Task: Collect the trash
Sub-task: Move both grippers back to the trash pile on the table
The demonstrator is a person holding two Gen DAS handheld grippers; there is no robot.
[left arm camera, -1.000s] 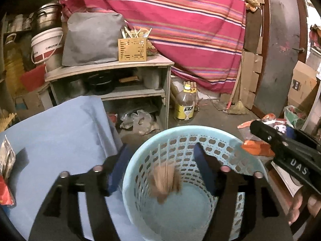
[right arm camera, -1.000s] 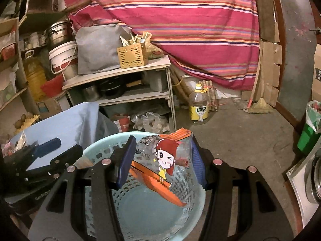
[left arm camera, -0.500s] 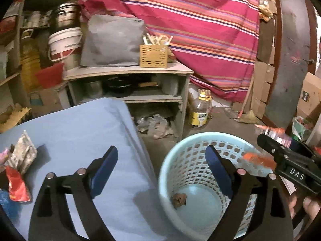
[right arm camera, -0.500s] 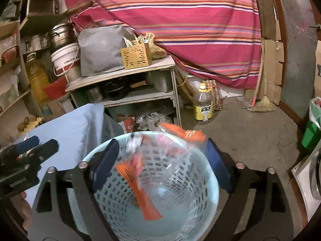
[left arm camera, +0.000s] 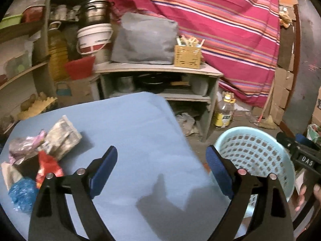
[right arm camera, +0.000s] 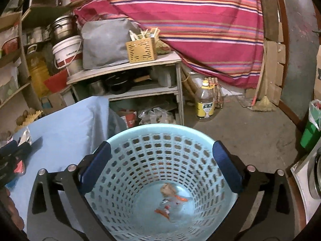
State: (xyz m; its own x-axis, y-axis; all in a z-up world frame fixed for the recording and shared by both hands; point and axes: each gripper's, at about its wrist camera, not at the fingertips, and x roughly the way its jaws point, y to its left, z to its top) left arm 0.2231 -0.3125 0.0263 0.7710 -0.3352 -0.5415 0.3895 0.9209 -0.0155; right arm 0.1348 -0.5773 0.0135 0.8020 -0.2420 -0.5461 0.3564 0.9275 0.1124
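Note:
A light blue perforated basket point(right arm camera: 160, 132) stands on the floor beside the blue-clothed table point(left arm camera: 140, 132). It also shows in the left wrist view point(left arm camera: 258, 152). At its bottom lie a brown crumpled scrap point(right arm camera: 167, 188) and a clear orange-printed wrapper point(right arm camera: 166, 207). My right gripper point(right arm camera: 160, 168) is open and empty above the basket. My left gripper point(left arm camera: 161, 170) is open and empty over the table. A pile of trash lies at the table's left: a grey crumpled packet point(left arm camera: 62, 136), a red wrapper point(left arm camera: 48, 166), a blue bag point(left arm camera: 22, 192) and a pink wrapper point(left arm camera: 26, 144).
A wooden shelf unit point(right arm camera: 128, 68) with pots, a grey bag and a yellow box stands behind the table. An oil bottle point(right arm camera: 204, 104) stands on the floor by a striped cloth. A green bin point(right arm camera: 311, 128) is at the right.
My right gripper opened and the wrapper fell into the basket. My left gripper, having dropped the brown scrap, swung left from the basket to over the table.

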